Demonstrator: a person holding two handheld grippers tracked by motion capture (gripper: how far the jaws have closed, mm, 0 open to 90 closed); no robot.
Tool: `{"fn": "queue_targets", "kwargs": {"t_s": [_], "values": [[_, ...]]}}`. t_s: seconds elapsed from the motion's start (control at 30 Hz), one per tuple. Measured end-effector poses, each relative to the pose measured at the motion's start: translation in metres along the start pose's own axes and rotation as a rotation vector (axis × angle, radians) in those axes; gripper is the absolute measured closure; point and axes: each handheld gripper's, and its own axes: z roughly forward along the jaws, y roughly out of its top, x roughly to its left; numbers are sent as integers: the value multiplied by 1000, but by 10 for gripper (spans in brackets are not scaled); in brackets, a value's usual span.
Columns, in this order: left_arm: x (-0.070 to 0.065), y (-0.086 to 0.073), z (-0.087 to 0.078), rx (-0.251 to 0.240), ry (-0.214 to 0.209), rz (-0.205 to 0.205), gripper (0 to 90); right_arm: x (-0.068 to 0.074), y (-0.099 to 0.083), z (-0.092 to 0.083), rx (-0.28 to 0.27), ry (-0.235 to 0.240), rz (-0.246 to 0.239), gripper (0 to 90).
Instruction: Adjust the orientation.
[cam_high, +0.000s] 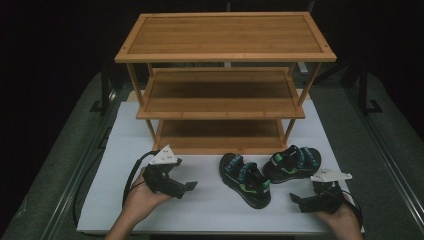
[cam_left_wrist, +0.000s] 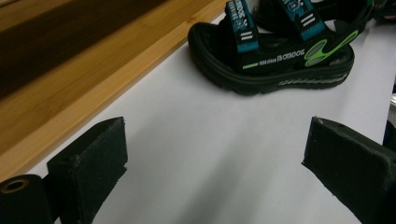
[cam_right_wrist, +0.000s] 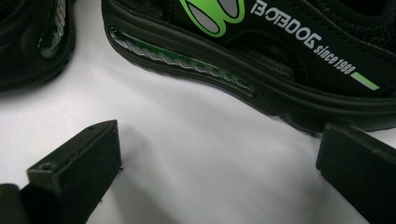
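Two black strapped sandals with teal and green trim lie on the white mat (cam_high: 210, 205), just in front of the bottom tier of the three-tier bamboo shoe rack (cam_high: 223, 80). The nearer sandal (cam_high: 245, 180) sits near the mat's middle, its heel touching or nearly touching the farther sandal (cam_high: 292, 163) to its right. The left gripper (cam_high: 191, 186), held in the person's left hand (cam_high: 142, 199), rests low on the mat left of the sandals, jaws spread wide with nothing between them. The right gripper (cam_high: 295, 198), in the right hand (cam_high: 342, 216), lies just right of the sandals, jaws likewise wide apart and empty.
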Motion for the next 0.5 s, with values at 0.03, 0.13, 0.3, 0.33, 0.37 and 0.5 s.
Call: {"fn": "queue_targets", "kwargs": {"t_s": [0.03,0.13,0.3,0.33,0.37,0.5], "values": [[0,0,0,0,0,0,56,0,0,0,0,0,0,0],[-2,6,5,13,-9,12,57,0,0,0,0,0,0,0],[-4,13,11,16,-17,15,57,0,0,0,1,0,0,0],[-5,16,13,10,-23,20,84,0,0,0,0,0,1,0],[-5,16,13,10,-23,20,105,0,0,0,0,0,1,0],[-6,26,18,5,-30,23,127,0,0,0,0,0,-1,0]]}}
